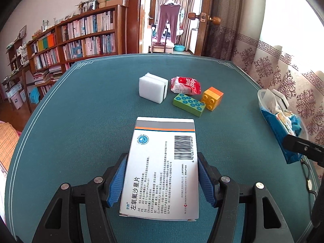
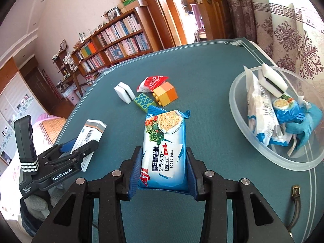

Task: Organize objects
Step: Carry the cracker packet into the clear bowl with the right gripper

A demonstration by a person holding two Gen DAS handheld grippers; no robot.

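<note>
Teal table [image 1: 91,105] under both | clear bowl [image 2: 239,109] of packets far right | left gripper [image 1: 161,179] clamped on medicine box [image 1: 162,166], lifted | right gripper [image 2: 164,168] clamped on soda biscuit pack [image 2: 164,141], beside bowl

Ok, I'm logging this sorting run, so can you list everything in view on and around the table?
medicine box: 1, white with grey and orange bands, held above the table in the left gripper
soda biscuit pack: 1, blue and white, held in the right gripper
white sponge block: 1, on the table, far middle
red snack packet: 1, red and white, right of the sponge block
green brick: 1, blue studs, beside the orange brick
orange brick: 1, orange and yellow
clear bowl: 1, at the table's right edge, holding packets, a sponge and blue cloth
table: 1, teal cover
bookshelf: 1, brown, behind the table
left gripper: 1, black with blue pads
right gripper: 1, black with blue pads
</note>
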